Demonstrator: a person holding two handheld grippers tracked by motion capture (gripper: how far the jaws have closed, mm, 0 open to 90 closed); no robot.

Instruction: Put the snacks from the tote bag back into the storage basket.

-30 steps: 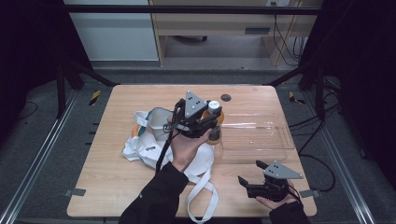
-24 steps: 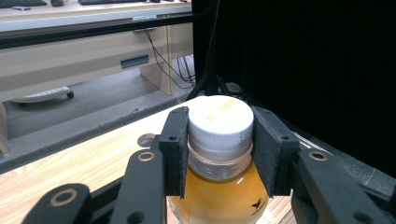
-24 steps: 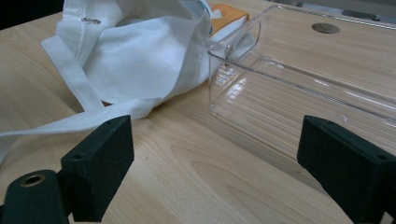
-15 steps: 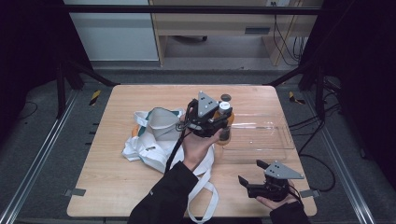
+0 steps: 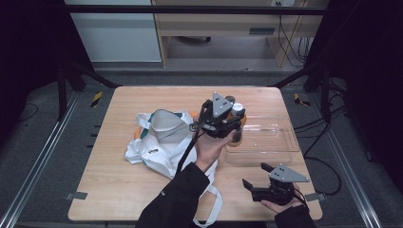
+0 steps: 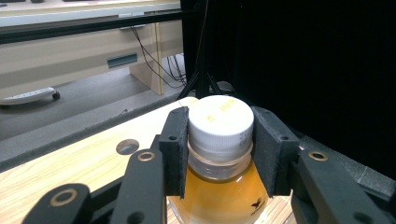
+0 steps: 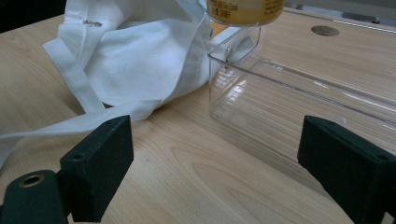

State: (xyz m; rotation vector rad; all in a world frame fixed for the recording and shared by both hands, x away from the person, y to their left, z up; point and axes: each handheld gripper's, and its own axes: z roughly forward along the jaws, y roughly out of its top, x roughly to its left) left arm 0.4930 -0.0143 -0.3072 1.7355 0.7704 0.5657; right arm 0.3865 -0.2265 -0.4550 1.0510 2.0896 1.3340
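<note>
The left tool (image 6: 219,154) clamps the ribbed white cap of a bottle (image 6: 219,196) of amber liquid, held upright with its long axis vertical above the near-left corner of a clear, rectangular plastic tray (image 5: 266,142). A soft white cloth bag (image 5: 161,137) lies crumpled just beside the tray on the wood-grain counter (image 5: 109,180). The right tool (image 7: 215,163) rests spread wide and empty near the counter's front edge.

My left gripper (image 6: 219,154) holds the white-capped bottle of amber drink (image 6: 219,140) clear of the light wooden table (image 5: 119,190), above the left end of the clear plastic tray (image 5: 266,142). The crumpled white cloth bag (image 5: 157,137) lies left of the tray, touching it. My right gripper (image 5: 259,187) sits nearer me, in front of the tray.
</note>
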